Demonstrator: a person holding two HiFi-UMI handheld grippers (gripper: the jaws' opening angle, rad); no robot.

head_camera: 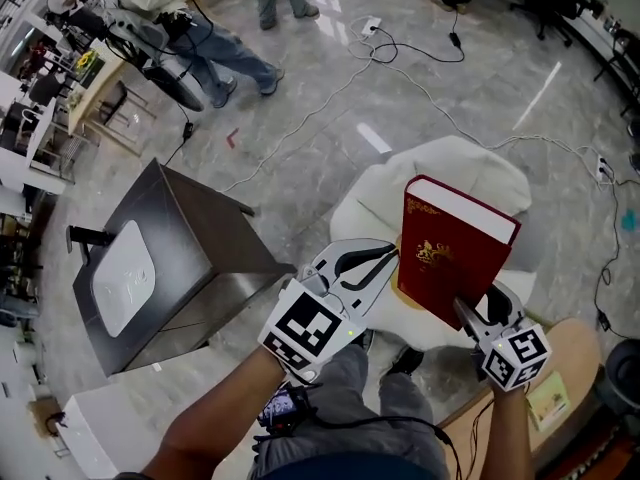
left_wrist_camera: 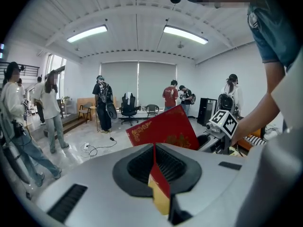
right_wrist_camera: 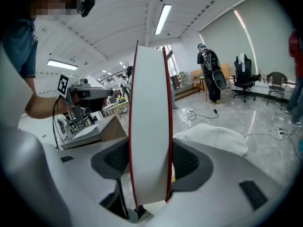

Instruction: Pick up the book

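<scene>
Ceiling lights (left_wrist_camera: 185,35) above book (left_wrist_camera: 163,131), gripper views

The book (head_camera: 445,253) closes the gap between the left gripper (head_camera: 385,260) and the right gripper (head_camera: 482,306). Both sets of jaws are clamped on it. A dark metal table (head_camera: 190,238) stands near the left gripper on its left. A white cushion (head_camera: 470,173) lies below and ahead of both grippers. A wooden tabletop (head_camera: 575,363) lies just right of the right gripper. Beyond the cushion the floor (head_camera: 330,98) is open, crossed by cables (head_camera: 385,53).
</scene>
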